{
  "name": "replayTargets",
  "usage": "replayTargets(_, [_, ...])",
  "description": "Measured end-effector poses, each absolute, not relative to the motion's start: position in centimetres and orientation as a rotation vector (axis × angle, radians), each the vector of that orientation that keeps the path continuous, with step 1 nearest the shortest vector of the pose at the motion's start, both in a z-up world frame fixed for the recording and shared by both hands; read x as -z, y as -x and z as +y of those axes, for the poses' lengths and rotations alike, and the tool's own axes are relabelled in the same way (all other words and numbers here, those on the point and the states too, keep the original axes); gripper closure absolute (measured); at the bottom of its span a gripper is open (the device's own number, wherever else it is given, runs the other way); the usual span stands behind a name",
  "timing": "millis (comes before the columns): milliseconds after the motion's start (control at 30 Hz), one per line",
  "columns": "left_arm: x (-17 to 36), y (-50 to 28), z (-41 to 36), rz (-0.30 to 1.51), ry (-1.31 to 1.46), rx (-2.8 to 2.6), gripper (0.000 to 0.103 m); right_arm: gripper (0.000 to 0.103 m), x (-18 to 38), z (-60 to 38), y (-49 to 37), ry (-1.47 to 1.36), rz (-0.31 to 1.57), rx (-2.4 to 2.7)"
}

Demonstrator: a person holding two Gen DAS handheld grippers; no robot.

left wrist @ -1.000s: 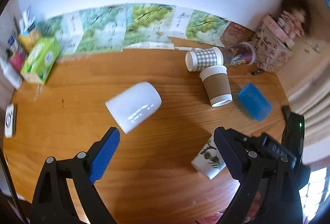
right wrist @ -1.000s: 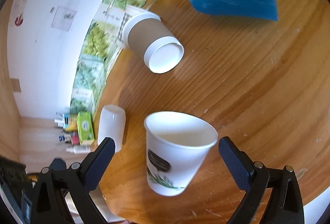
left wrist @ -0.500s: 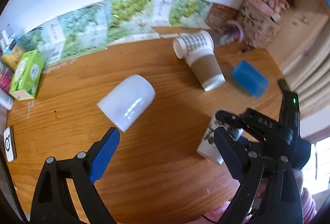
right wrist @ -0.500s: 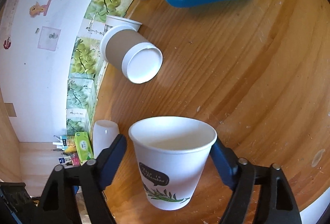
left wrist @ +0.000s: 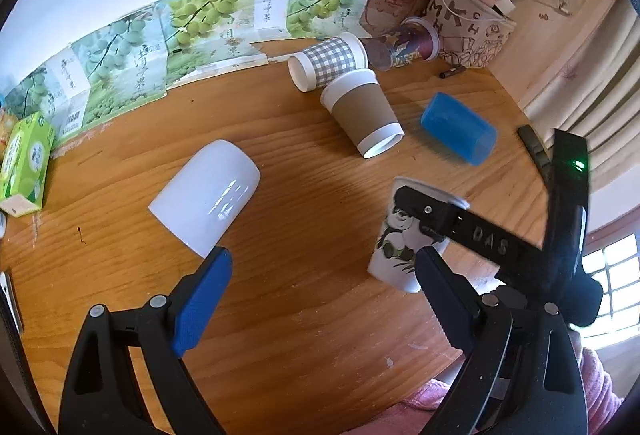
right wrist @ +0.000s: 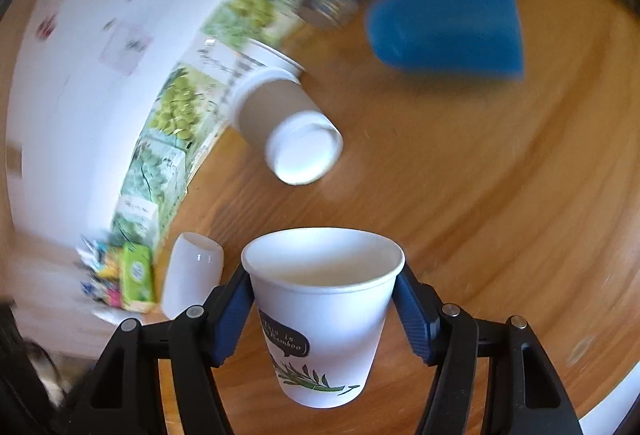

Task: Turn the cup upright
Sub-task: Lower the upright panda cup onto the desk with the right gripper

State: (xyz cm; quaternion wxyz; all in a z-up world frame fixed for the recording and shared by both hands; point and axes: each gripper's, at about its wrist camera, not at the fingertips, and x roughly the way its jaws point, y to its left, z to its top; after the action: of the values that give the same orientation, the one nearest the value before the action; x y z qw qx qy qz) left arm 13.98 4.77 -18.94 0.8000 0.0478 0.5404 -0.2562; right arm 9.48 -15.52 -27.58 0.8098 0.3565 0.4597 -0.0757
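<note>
Right tongs [right wrist: 324, 309] now clamping the paper cup [right wrist: 320, 315] at the rim, mouth up; a second ago they were wide around it. Cup is sitting near the front edge of the surface [left wrist: 312, 315]. Left tongs [left wrist: 320, 303] staying wide, holding nothing, just short of the white cup [left wrist: 206, 201] lying on its side.

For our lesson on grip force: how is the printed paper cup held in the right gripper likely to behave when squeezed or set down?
The paper cup looks thin-walled and apparently empty, so probably light and easily crushed. The right gripper pinches just under the rim, likely its stiffest part. Its narrow base suggests it may tip if nudged.
</note>
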Motion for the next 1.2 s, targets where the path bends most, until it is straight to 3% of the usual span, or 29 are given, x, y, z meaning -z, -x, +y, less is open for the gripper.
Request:
replayTargets(267, [19.2,-14.0,6.2,1.160,-0.053,0.501,0.009,0.036,25.0,-12.1,-8.5,-0.291,0.777,0.123])
replayTargets(633, [19.0,-12.5,7.2,1.141,-0.042,0.467,0.009,0.036,25.9,-10.6,-5.7,-0.150,0.598,0.109])
replayTargets(1000, [18.9,-10.7,7.2,1.137,-0.022,0.458,0.009,0.034,26.8,-10.4,-3.2,-0.098,0.636,0.046])
replayTargets(1200, [18.8,-9.7,6.8,1.146,-0.005,0.425,0.009,0.021,26.6,-10.6,-1.9,-0.127,0.731,-0.047])
